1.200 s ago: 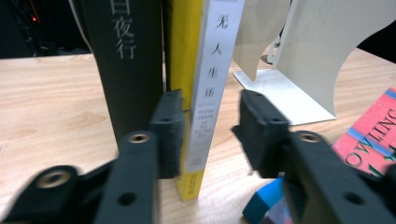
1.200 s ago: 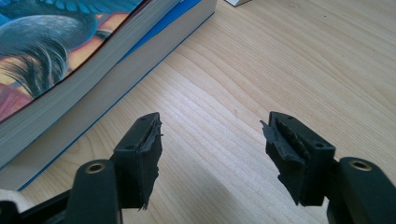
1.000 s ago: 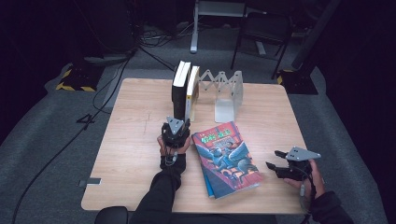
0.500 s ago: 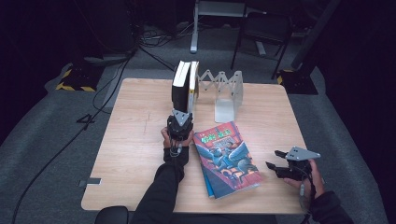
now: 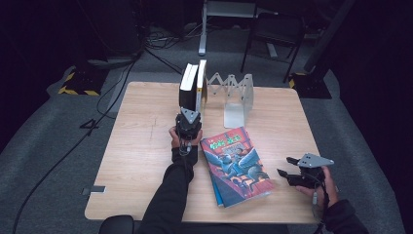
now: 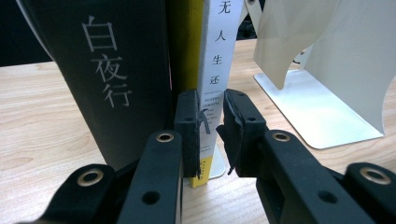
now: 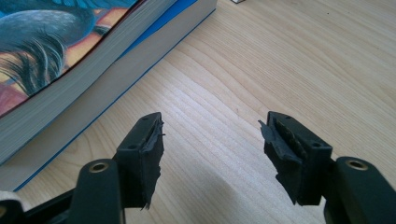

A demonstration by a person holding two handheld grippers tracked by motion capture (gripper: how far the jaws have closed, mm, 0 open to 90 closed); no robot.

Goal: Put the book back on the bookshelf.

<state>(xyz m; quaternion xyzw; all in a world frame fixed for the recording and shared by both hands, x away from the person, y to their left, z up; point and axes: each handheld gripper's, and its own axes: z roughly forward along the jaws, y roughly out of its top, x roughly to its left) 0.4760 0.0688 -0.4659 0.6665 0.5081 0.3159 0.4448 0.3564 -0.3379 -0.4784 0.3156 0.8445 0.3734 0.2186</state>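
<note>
High view: we see the left gripper at the foot of two books standing upright near the far edge of the worktop, their long axes vertical and their spines facing the person. In the left gripper view the jaws are closed down around the bottom of the white-spined book, a thin volume with a smooth white spine printed in dark characters and a yellow cover edge; the pads sit at both sides of that narrow spine, gripping it as far as we can tell. Just to its left, touching it, stands the black book, thick, matt and dark with pale characters running down the spine. Beside them stands a cream metal bookend with folded zigzag panels and a flat foot. The right gripper rests near the right front corner of the worktop, its jaws partly open with nothing between them, hovering over pale wood grain. Between the hands lies a colourful paperback flat on a blue book, long axis slanting away from the person.
</note>
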